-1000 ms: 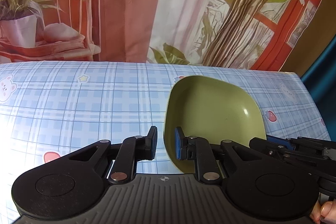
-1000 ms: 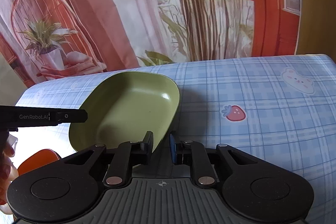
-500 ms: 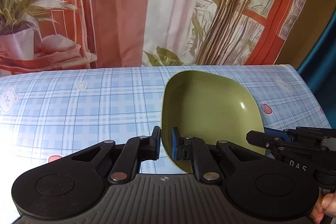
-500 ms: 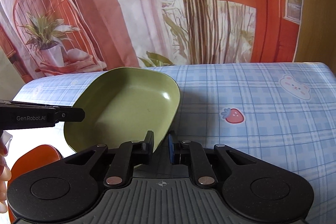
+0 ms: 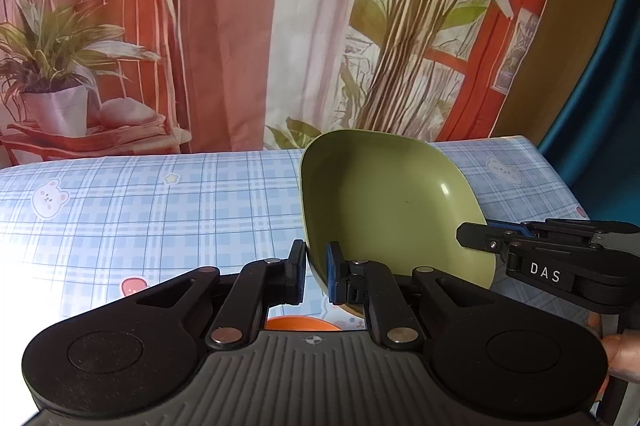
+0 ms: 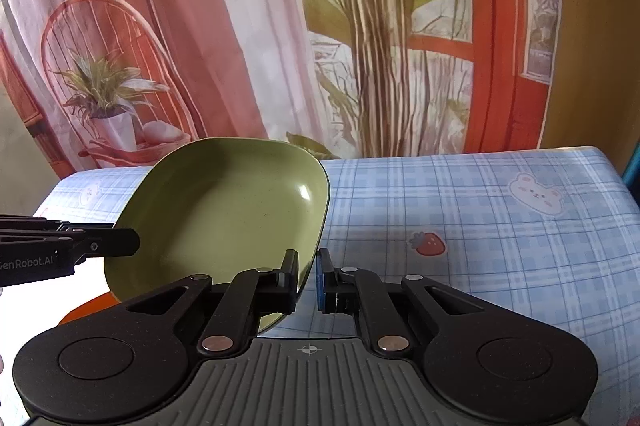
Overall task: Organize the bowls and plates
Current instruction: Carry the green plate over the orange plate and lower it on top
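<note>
A green, rounded-square plate [image 5: 384,202] hangs tilted above the blue checked table [image 5: 160,218], carried by both grippers. My left gripper [image 5: 314,272] is shut on its near left rim. In the right wrist view the same green plate [image 6: 224,210] has its near right rim between the fingers of my right gripper [image 6: 307,284], whose jaws are closing onto it. Each view shows the other gripper's tip at the plate's opposite edge. An orange dish [image 5: 300,324] lies under the green plate, mostly hidden; its orange edge [image 6: 88,306] shows at the lower left.
A printed curtain with a chair, a potted plant and a window hangs behind the table's far edge [image 5: 200,156]. The tablecloth [image 6: 480,246] stretches bare to the right, with bear and strawberry prints. A fingertip [image 5: 622,354] of the person shows at the right edge.
Both grippers closed further on the green plate's rim and rose with it. The plate now stands higher against the curtain, and the orange dish has come into view beneath it.
</note>
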Tool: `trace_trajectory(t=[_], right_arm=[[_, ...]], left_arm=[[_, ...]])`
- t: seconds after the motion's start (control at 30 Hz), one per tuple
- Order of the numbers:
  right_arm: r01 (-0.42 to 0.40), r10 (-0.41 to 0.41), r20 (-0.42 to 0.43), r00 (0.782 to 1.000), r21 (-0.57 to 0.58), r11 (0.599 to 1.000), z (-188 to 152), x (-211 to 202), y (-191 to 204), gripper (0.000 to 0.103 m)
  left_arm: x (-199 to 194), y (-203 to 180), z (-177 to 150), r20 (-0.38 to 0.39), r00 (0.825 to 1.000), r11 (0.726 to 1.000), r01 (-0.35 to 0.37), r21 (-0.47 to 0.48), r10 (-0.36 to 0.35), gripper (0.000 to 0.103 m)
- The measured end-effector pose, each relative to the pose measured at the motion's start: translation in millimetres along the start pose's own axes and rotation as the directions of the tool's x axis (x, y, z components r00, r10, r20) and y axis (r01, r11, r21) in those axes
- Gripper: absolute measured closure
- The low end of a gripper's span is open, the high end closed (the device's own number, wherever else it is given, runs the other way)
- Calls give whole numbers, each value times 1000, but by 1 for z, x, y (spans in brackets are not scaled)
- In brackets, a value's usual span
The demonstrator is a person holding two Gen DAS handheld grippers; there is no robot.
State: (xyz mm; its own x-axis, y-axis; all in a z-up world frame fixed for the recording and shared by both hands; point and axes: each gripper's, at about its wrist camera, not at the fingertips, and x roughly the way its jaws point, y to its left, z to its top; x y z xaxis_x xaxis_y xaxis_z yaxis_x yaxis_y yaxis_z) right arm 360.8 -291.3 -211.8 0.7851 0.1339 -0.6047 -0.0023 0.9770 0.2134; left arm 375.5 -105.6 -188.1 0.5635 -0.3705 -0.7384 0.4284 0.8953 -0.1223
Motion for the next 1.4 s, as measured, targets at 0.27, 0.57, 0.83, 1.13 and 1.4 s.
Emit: trace_trajectory(t=[0.27, 0.57, 0.83, 1.13, 1.4], right_arm=[[-11, 12, 22, 1000, -40, 999, 1, -27, 14, 96], [-48, 51, 33, 998, -106, 993, -8, -44, 39, 97], [-77, 78, -1, 997, -155, 985, -28, -43, 63, 97], [-89, 85, -30, 996, -175, 981, -41, -35, 75, 97], [-101, 93, -48, 994, -204, 974, -47, -29, 86, 98]], left_arm=[[-38, -1, -15, 45, 999, 999, 4, -54, -1, 90], [-78, 4, -48, 82, 996, 988, -26, -155, 39, 89], [-100, 14, -76, 96, 993, 968, -44, -246, 70, 88], [-102, 22, -105, 85, 994, 941, -39, -335, 71, 87], [-105, 27, -120, 78, 994, 929, -44, -366, 78, 86]])
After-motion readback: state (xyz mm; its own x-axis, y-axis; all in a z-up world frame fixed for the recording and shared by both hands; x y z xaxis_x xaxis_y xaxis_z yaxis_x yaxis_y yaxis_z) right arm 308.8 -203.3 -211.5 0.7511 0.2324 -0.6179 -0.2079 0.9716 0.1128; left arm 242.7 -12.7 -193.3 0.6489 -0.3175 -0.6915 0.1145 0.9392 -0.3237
